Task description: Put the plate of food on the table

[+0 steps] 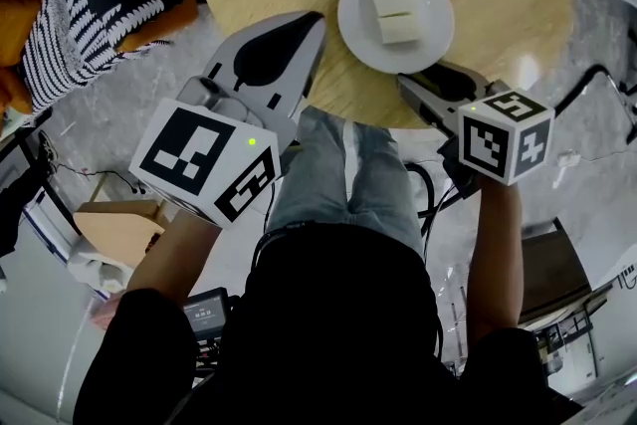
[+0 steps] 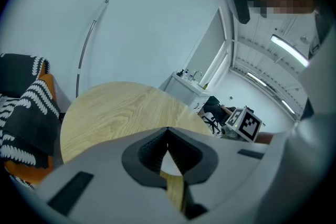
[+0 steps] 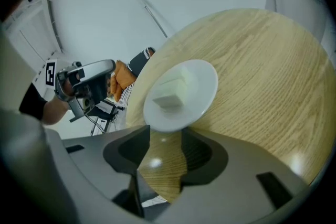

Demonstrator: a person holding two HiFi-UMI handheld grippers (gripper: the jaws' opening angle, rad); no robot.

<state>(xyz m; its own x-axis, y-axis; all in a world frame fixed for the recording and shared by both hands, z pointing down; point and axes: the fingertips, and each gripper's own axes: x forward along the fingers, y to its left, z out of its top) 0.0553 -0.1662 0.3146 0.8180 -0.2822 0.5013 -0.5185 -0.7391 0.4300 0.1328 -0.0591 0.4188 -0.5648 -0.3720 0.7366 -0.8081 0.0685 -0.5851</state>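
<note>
**A:** Where do we stand with our right hand-held gripper [image 3: 165, 132]?

**B:** Its jaws are spread wide and pinch nothing. The near rim of the plate [image 3: 202, 93] lies right at their mouth, with no pad pressing on it. Our left hand-held gripper [image 2: 168, 131] has its jaws pressed together at the tips and is empty, off to the plate's left at the worktop's edge.

**A:** And the plate itself?

**B:** It sits flat on the round wooden worktop [image 3: 262, 60], near the edge facing us, with a pale block of food [image 3: 173, 89] in the middle. We'd judge the task as good as done.

**A:** If we had to lift it?

**B:** We'd take the thin rim on our side, one pad above and one below. It looks to us like glazed ceramic: stiff, smooth, probably slippery, and breakable if knocked. The food lies loose and looks soft, so we'd keep the plate level, or it could slide.
</note>
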